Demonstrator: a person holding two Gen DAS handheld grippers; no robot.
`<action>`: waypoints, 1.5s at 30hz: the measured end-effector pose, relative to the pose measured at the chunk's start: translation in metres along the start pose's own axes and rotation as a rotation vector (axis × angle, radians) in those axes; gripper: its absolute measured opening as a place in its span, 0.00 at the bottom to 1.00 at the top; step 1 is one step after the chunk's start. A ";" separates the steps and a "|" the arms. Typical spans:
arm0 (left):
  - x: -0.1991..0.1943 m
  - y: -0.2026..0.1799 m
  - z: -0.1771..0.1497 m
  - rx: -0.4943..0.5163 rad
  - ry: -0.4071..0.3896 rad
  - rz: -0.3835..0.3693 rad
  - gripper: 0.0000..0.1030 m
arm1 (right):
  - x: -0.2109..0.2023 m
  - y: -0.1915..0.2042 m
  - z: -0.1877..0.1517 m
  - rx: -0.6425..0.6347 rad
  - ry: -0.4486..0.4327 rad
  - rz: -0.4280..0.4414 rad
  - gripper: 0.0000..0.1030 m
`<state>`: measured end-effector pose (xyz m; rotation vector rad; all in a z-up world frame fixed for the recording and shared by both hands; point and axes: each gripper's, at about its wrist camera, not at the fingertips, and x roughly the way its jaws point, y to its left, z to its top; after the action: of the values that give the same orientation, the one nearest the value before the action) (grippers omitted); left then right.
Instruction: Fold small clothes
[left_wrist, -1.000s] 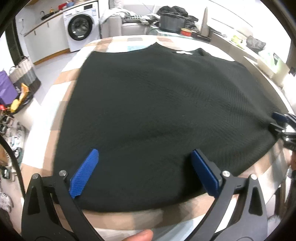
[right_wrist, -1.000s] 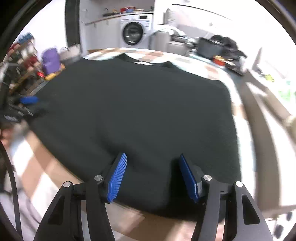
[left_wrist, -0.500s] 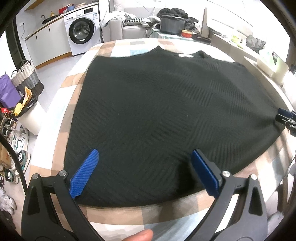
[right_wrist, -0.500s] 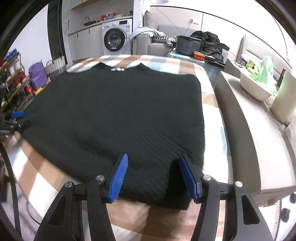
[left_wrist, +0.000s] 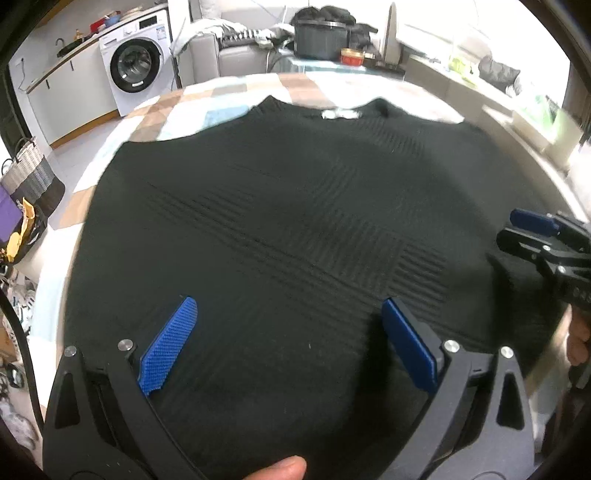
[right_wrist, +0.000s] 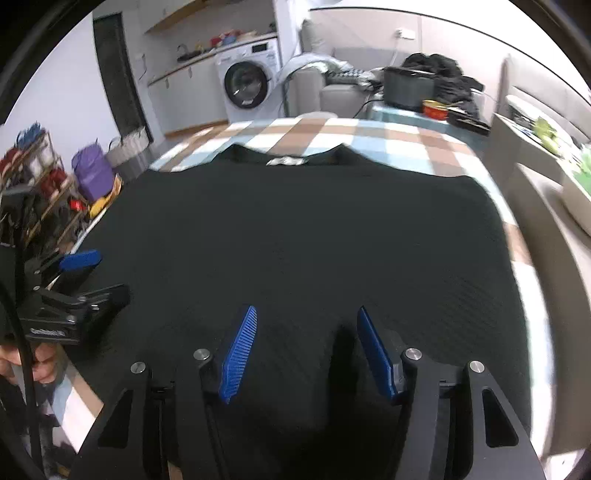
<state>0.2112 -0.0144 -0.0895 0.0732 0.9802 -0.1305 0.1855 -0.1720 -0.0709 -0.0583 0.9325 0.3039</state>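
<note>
Both tongs hung over the near hem of the sweater (left_wrist: 295, 236). Left tongs (left_wrist: 288, 332) stood wide apart, nothing between the pads. Right tongs (right_wrist: 306, 343) were about half apart, also empty, pads not pressing cloth. A thumb tip showed at the bottom edge of the left view.

Sweater: black knit, ribbed blocks, spread flat, hem toward the camera and collar with white label (left_wrist: 340, 113) at the far end. Probably soft, limp, fairly light, with some drag on the cloth beneath; not fragile or slippery. Judged best taken by the hem corners or side edges, pinching a full thickness of knit, since a shallow pinch would likely stretch the fabric or slip off.

It lay on a desk (right_wrist: 369, 136) covered with a checked cloth in brown, white and pale blue.

Beyond: a washing machine (right_wrist: 251, 81) under a counter, a grey sofa (left_wrist: 236, 55) heaped with laundry, a dark bin (right_wrist: 408, 88), cluttered shelves (right_wrist: 40, 173) at the left.
</note>
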 end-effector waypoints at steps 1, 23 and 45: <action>0.003 0.001 0.001 -0.001 -0.005 0.006 0.99 | 0.005 0.001 0.001 -0.008 0.014 -0.002 0.57; 0.000 0.039 0.025 -0.116 -0.031 -0.019 0.99 | 0.005 -0.048 0.024 0.083 0.013 -0.095 0.56; 0.015 0.064 0.031 -0.130 0.005 0.068 0.99 | 0.009 -0.087 0.020 0.109 0.045 -0.229 0.63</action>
<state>0.2542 0.0436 -0.0848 -0.0123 0.9875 -0.0036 0.2306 -0.2493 -0.0727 -0.0714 0.9754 0.0400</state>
